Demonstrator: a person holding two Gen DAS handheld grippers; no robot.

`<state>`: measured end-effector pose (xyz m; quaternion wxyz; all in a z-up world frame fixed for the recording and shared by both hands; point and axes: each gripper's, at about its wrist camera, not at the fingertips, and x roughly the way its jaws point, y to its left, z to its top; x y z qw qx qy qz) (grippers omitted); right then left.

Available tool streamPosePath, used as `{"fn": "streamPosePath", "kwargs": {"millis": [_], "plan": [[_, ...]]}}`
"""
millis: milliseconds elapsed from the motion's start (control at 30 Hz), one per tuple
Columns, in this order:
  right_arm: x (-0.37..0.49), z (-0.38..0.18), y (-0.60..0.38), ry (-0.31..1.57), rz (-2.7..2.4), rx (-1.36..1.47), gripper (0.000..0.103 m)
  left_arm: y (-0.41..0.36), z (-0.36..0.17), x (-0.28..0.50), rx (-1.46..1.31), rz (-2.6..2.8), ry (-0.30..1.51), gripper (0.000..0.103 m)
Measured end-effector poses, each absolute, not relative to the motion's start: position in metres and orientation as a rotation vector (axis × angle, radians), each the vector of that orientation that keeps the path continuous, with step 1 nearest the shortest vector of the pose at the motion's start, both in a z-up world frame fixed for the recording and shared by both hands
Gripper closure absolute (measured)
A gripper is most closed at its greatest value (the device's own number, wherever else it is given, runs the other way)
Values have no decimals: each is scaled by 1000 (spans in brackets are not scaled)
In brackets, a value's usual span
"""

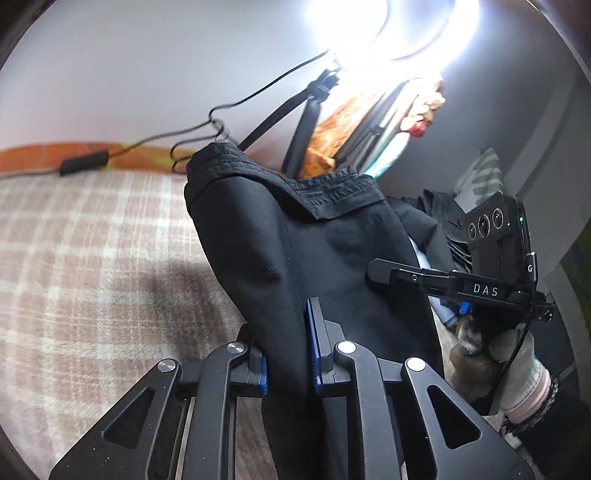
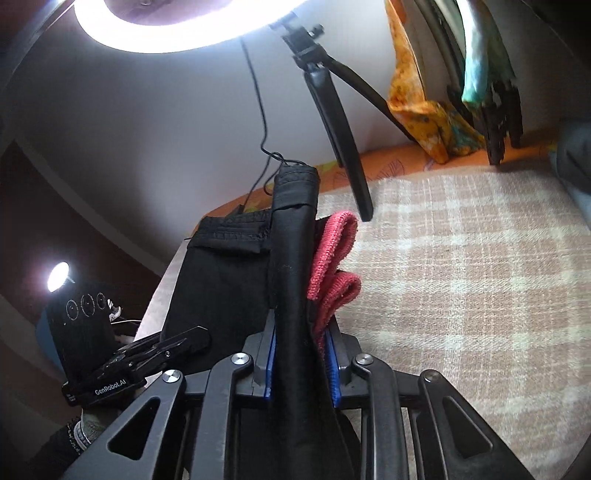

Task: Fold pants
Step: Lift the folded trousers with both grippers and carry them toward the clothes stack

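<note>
Black pants (image 1: pixel 295 243) hang lifted above the plaid bed cover (image 1: pixel 92 258), waistband (image 1: pixel 332 192) up and away from me. My left gripper (image 1: pixel 288 350) is shut on the pants fabric between its blue pads. My right gripper (image 1: pixel 376 273) shows at the right in the left wrist view, pinching the other side of the pants. In the right wrist view my right gripper (image 2: pixel 301 354) is shut on a folded black edge (image 2: pixel 295 258) with red fleecy lining (image 2: pixel 332 266) showing. The left gripper (image 2: pixel 184 341) shows at lower left there.
A ring light (image 2: pixel 184 29) on a black tripod (image 2: pixel 340 122) stands at the bed's far edge, its cable (image 1: pixel 166 136) trailing along an orange sheet (image 2: pixel 406 158). Orange patterned cloth (image 2: pixel 436 118) hangs at the wall. Dark clothes (image 1: pixel 436 210) lie at right.
</note>
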<state>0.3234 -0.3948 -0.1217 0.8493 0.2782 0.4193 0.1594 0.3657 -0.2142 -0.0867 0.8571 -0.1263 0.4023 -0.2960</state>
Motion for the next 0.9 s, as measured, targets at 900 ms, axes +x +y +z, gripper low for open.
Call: {"fn": "streamPosePath", "kwargs": {"millis": [900], "plan": [[189, -22, -396, 707, 246, 495, 82, -255, 6, 259, -42, -769, 636, 90]]}}
